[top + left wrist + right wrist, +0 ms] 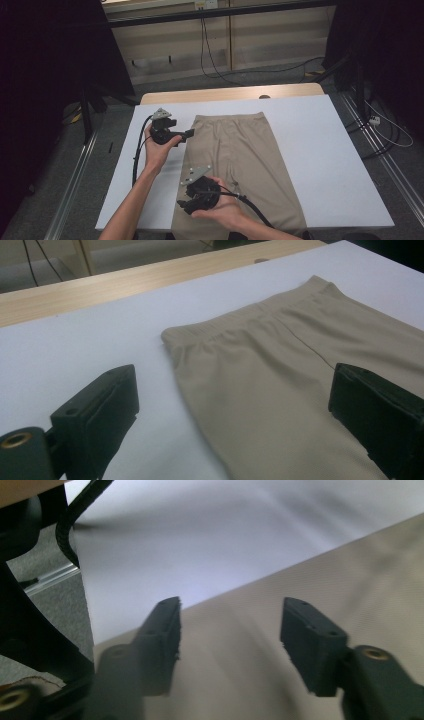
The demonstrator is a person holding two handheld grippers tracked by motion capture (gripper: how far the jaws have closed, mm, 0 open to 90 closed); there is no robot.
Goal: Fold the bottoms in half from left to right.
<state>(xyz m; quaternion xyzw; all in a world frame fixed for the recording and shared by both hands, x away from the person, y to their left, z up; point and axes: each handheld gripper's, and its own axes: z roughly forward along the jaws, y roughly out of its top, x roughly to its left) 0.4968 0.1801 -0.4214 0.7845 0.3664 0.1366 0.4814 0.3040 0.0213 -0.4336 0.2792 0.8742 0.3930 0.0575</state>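
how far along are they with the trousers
Early. Done: the beige fabric trousers lie flat and unfolded on the white table, waistband at the far end. In hand: the left gripper stands open at the upper left edge, the right gripper open over the lower left edge; no fingers pinch cloth yet. Left: probably gripping and folding.

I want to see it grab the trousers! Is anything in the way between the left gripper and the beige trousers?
Nothing visible is. The left gripper has its black jaws wide apart, and between them lie just the flat beige fabric trousers and the bare white table top. The trousers' near edge runs straight between the jaws, unblocked.
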